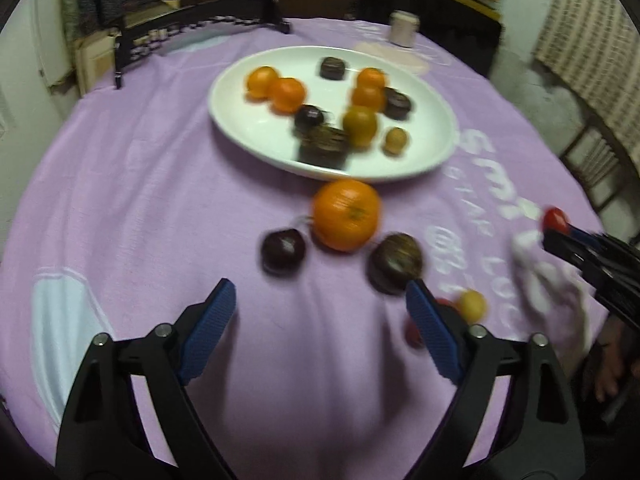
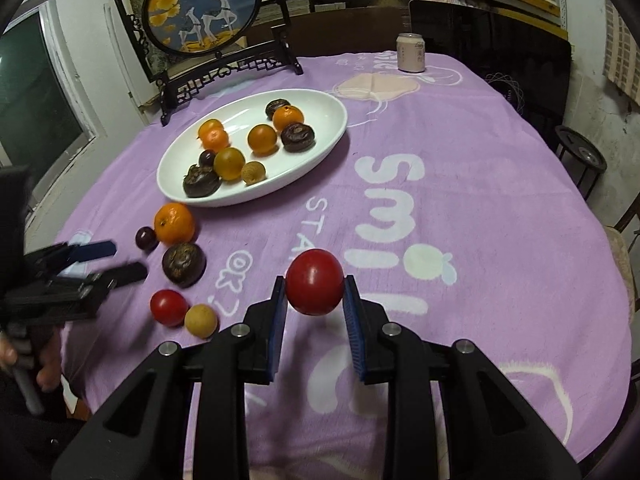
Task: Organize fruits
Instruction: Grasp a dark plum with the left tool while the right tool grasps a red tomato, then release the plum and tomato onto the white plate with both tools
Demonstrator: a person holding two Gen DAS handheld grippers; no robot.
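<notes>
Two grippers are working over a round table draped in a soft, fuzzy purple cloth (image 2: 500,208). The right gripper (image 2: 315,304) is reaching forward above the cloth, its blue ribbed pads pinching a smooth, glossy red fruit (image 2: 315,282) held off the surface. The left gripper (image 1: 320,312) is pointing toward the plate with its jaws spread wide and nothing between them; this view is blurred. Just ahead of it a dimpled orange (image 1: 346,214), a small dark shiny plum (image 1: 283,251) and a rough brown wrinkled fruit (image 1: 395,262) are lying close together on the cloth. A second red fruit (image 2: 168,307) is touching a pale yellow round one (image 2: 201,320). Beyond them an oval white glazed plate (image 2: 320,100) is holding oranges and dark fruits
</notes>
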